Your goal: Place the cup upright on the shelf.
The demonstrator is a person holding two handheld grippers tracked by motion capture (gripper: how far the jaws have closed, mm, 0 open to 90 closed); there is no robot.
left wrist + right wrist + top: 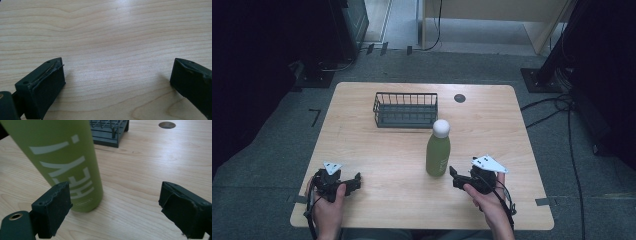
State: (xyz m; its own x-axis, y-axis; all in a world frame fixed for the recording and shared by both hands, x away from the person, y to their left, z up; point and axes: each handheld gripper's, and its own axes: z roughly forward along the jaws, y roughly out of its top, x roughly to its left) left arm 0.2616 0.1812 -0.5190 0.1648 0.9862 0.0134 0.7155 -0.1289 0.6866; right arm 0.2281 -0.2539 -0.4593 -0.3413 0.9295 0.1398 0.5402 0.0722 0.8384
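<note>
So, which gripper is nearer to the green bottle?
Right. The right gripper sits just beside the green bottle, jaws open and not touching it. The left gripper is far off to its left.

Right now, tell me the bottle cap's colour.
White; the cap tops the green bottle, clearest in the high view.

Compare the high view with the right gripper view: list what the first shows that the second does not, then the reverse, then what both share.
High view alone: the person's hands, the left hand-held gripper at the table's near left, the bottle's white cap, the whole outline of the wire basket, and the floor around the table.

Right gripper view alone: the white lettering on the green bottle read close up, and the right hand-held gripper with its jaws apart, nothing between them, the bottle beside its left jaw.

Both: the bottle standing upright, the basket behind it, the round hole and the wooden table.
</note>
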